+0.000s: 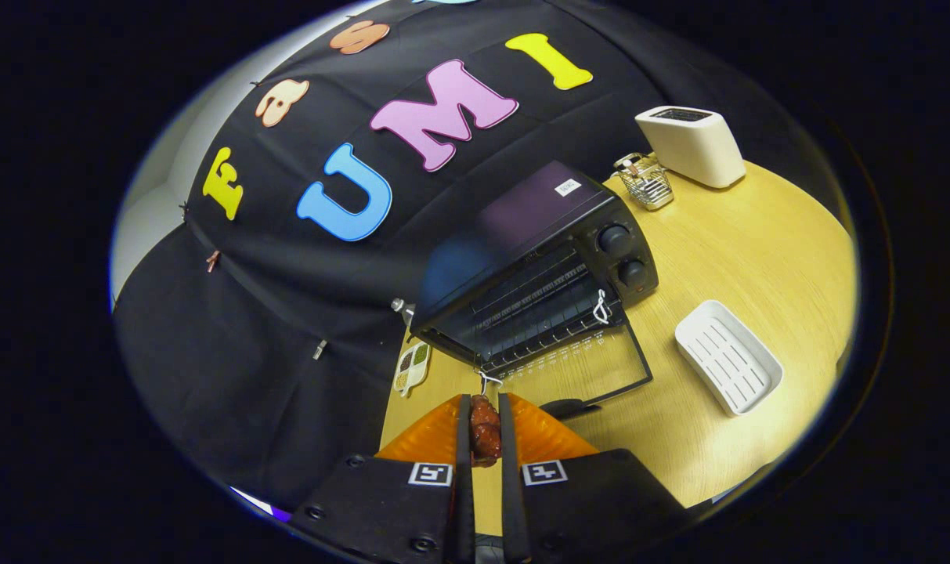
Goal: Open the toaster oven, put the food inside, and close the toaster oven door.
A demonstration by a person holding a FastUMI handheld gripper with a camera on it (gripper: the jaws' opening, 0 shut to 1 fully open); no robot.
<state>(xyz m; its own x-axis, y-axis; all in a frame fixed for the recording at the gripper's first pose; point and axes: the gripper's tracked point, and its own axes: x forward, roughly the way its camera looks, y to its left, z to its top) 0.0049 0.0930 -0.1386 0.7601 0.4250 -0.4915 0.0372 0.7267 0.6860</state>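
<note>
The tongs (485, 423) are closed on a piece of glazed brown food (485, 435), which sits pinched between the two orange fingers (435, 435) above the wooden bench (756, 258). Just ahead of the fingertips stands the black toaster oven (533, 262), its glass door (580, 364) folded down flat over the bench and the wire rack (541, 317) inside exposed. Two knobs (623, 254) sit on its front panel. A white ridged tray (727, 366) lies near the bench edge beside the open door. Toward the far corner stand a white toaster (690, 145) and a small wire basket (645, 182). A small divided dish (412, 366) rests at the bench edge by the black cloth, on the oven's other side.
</note>
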